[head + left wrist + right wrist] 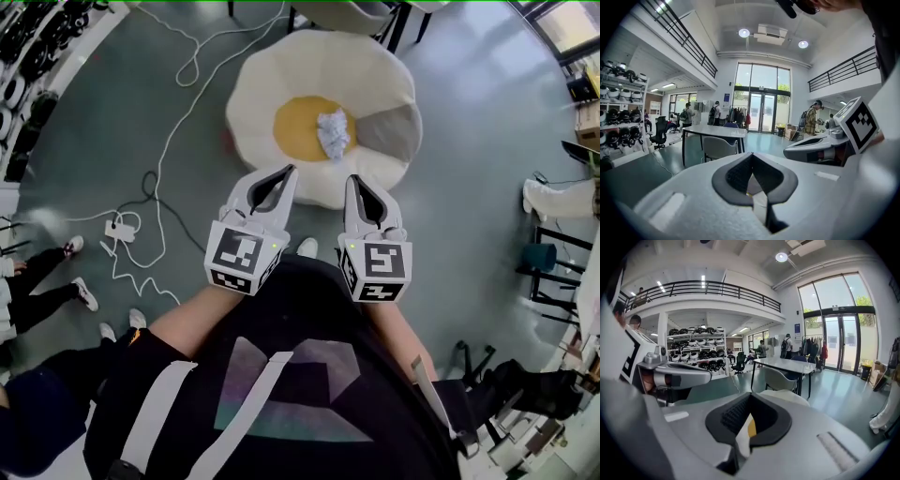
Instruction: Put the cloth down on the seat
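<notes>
A crumpled white cloth (332,132) lies on the yellow centre of a round, egg-shaped white seat (281,75) on the floor ahead of me. Nothing touches the cloth. Both grippers hang side by side close to my chest, short of the seat's near edge. My left gripper (289,171) (751,157) is shut, its jaws meeting at the tips with nothing between them. My right gripper (354,180) (749,399) is also shut and empty. A sliver of the seat (752,427) shows through the right jaws.
White cables and a power strip (122,227) trail over the floor to the left. People's shoes (75,246) stand at the far left, and another person (553,197) is at the right. A table with a chair (717,131) and helmet shelves (693,359) stand farther off.
</notes>
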`<move>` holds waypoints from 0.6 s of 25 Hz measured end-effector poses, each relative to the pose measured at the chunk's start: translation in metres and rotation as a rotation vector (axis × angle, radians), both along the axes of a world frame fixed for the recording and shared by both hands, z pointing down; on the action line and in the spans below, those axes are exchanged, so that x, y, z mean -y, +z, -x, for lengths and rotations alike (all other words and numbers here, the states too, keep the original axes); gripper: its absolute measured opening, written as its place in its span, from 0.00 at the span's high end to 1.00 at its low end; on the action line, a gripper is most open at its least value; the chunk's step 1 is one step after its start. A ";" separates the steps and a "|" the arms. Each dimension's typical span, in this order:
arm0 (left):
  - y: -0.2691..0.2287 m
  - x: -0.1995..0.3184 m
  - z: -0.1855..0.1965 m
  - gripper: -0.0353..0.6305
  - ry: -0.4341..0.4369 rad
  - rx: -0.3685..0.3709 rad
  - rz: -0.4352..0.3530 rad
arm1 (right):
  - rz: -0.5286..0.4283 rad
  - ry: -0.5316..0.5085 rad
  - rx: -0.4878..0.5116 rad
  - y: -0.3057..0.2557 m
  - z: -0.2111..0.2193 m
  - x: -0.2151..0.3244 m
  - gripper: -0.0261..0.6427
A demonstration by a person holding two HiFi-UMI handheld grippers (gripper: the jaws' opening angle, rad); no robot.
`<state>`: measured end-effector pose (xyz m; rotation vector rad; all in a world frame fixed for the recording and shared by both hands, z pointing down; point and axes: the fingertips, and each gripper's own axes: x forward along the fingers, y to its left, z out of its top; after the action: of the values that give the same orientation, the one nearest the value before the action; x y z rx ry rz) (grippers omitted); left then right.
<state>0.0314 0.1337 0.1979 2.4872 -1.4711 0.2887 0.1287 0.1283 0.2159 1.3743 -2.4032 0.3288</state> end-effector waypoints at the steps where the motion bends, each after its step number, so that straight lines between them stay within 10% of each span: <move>1: -0.003 0.000 0.002 0.95 0.007 0.009 -0.007 | -0.006 0.009 0.001 -0.003 -0.001 -0.001 0.96; 15: -0.012 0.014 0.030 0.95 0.042 0.027 -0.041 | -0.010 0.057 -0.005 -0.013 0.024 -0.002 0.96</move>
<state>0.0013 0.1194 0.1856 2.5589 -1.4513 0.3035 0.1044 0.1304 0.2033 1.4492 -2.3684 0.3279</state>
